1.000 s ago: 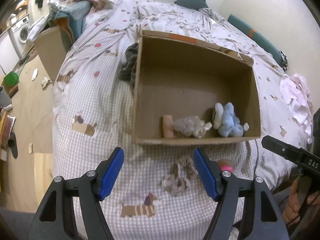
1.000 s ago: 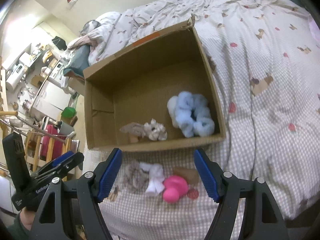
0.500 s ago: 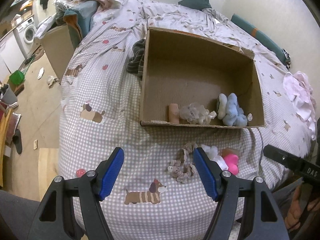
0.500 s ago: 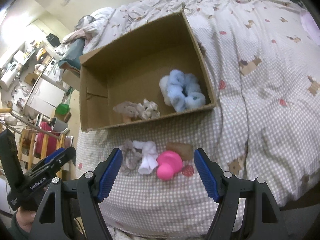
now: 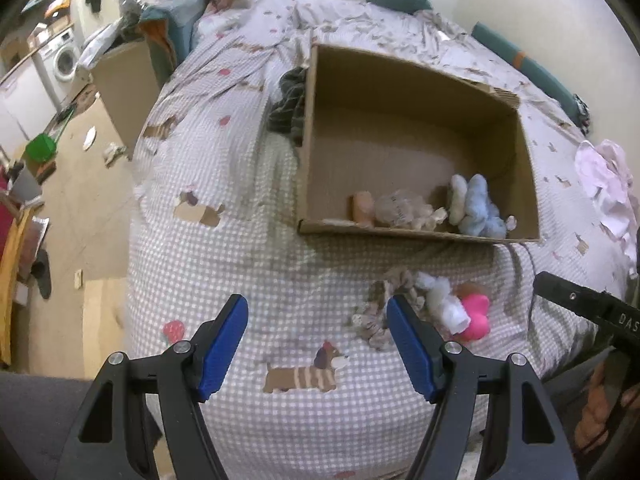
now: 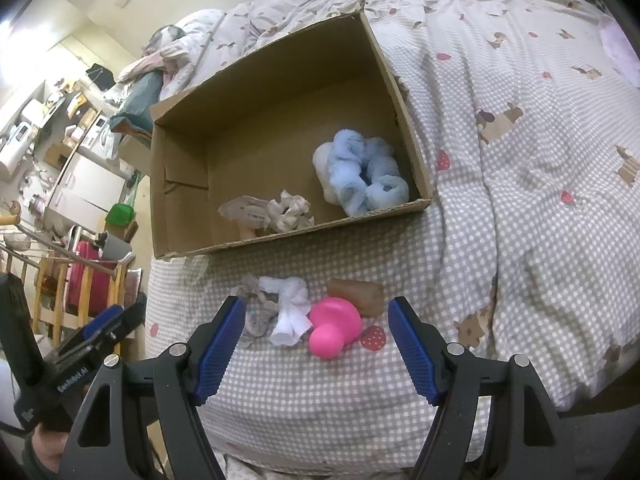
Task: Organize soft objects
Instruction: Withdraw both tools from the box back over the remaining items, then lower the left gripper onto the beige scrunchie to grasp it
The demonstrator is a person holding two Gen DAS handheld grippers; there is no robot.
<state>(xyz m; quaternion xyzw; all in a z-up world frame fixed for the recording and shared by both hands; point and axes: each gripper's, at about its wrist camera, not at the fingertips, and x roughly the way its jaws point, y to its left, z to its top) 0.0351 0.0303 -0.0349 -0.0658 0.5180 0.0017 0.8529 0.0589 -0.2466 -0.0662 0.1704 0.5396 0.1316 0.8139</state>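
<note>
An open cardboard box lies on the checked bed. It holds a blue fluffy scrunchie, a beige crumpled cloth and a small peach item. In front of the box lie a grey scrunchie, a white sock, a pink soft toy and a brown item. My left gripper is open and empty, left of this row. My right gripper is open and empty, just short of the pink toy.
Dark clothes lie left of the box. A pink cloth lies at the bed's right edge. A pile of clothes sits at the far left of the bed. The floor drops off to the left.
Both grippers have pulled back from the box, so more of the bed and the row of loose items shows. Both stay open and empty.
</note>
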